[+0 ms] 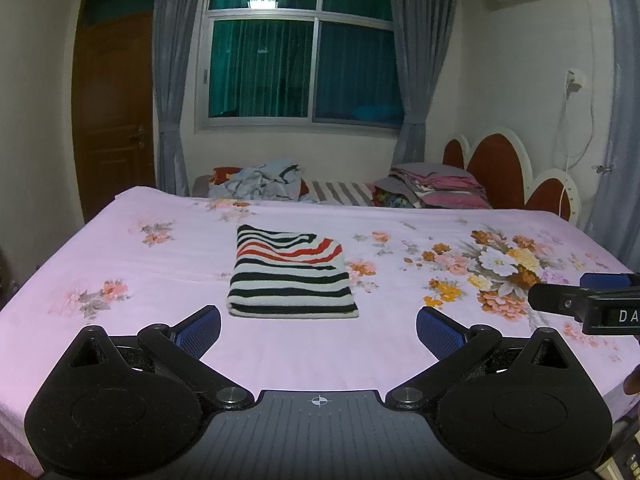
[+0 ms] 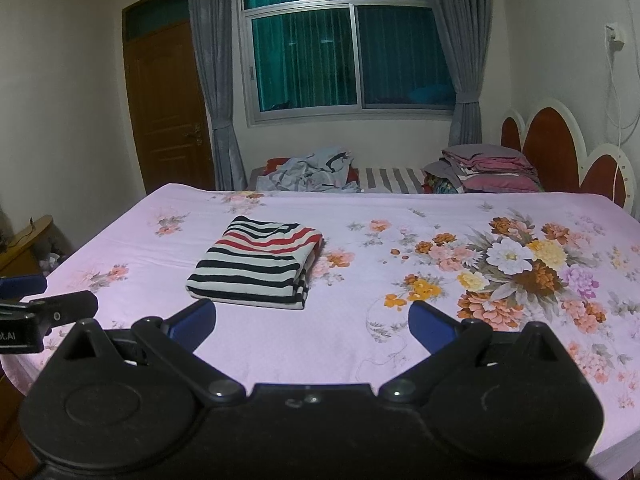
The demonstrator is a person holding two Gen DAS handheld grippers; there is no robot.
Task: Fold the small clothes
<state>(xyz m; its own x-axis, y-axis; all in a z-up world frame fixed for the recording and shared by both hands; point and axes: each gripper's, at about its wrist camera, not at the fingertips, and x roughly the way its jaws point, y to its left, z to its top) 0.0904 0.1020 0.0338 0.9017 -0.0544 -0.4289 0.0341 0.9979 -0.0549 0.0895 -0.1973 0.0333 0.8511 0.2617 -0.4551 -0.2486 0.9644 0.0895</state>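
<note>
We have the striped garment (image 1: 291, 276) lying as a neat folded rectangle on the pink floral bedsheet (image 1: 168, 256), toward the middle of the bed and just ahead of both tools. Our left claw (image 1: 318, 330) hangs above the near part of the sheet with its blue pads spread wide and nothing between them, and our right claw (image 2: 312, 322) is likewise spread and empty, a little to the right of the bundle. Judging by the tidy edges, this piece looks finished, so we take the step in hand to be moving on: either setting it aside or fetching another from the rumpled pile of clothes (image 1: 264, 184) at the far edge of the bed. To do that well, we should lift clear of the folded piece so the pads do not snag its near edge, which sits close to the left claw. If we shift the bundle, we should pinch both short sides together through all layers, since the loose right side (image 2: 310, 264) shows open layers that could slide apart.
</note>
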